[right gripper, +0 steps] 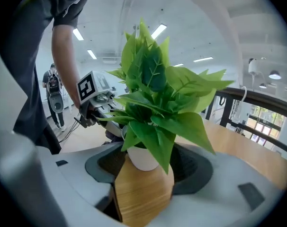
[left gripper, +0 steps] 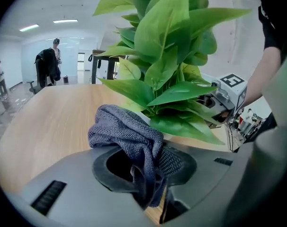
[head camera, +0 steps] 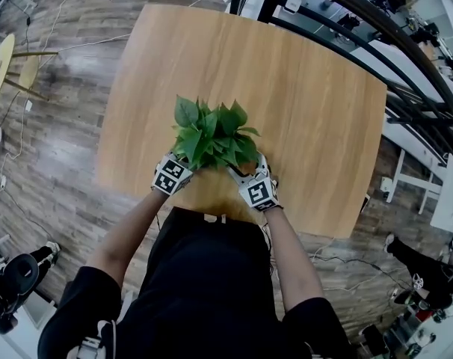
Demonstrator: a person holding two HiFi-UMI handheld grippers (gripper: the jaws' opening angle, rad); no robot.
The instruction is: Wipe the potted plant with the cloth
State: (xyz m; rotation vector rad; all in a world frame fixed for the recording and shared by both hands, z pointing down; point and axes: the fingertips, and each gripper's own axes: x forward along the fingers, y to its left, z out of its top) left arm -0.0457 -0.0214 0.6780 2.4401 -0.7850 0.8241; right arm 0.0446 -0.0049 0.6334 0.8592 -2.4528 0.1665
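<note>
Plant (head camera: 211, 134) is standing in a white pot (right gripper: 142, 156) on the bench (head camera: 309, 96), near the edge closest to the person, with a claw at each side of it. Its broad green leaves are spreading up and outward, covering the pot from above in the head view.

The left claw (left gripper: 148, 171) is pinching a grey knitted cloth (left gripper: 127, 129) between its jaws, which are drawn nearly together on it. The cloth is bunching up above the jaws in a loose wad and is lying just beside the plant's lower leaves (left gripper: 181, 126), at the left side of the plant. Whether it is touching a leaf cannot be told.

The right claw (right gripper: 143, 178) is sitting at the plant's right side with its jaws apart. The pot is standing between them, close against the pad on the view's left, while a hanging leaf is hiding its other side, so a grip on it cannot be confirmed. Bare bench is showing in the gap below the pot.

Each claw is appearing in the other's view, across the plant. People (left gripper: 49, 65) are standing far off in the room behind the bench.
</note>
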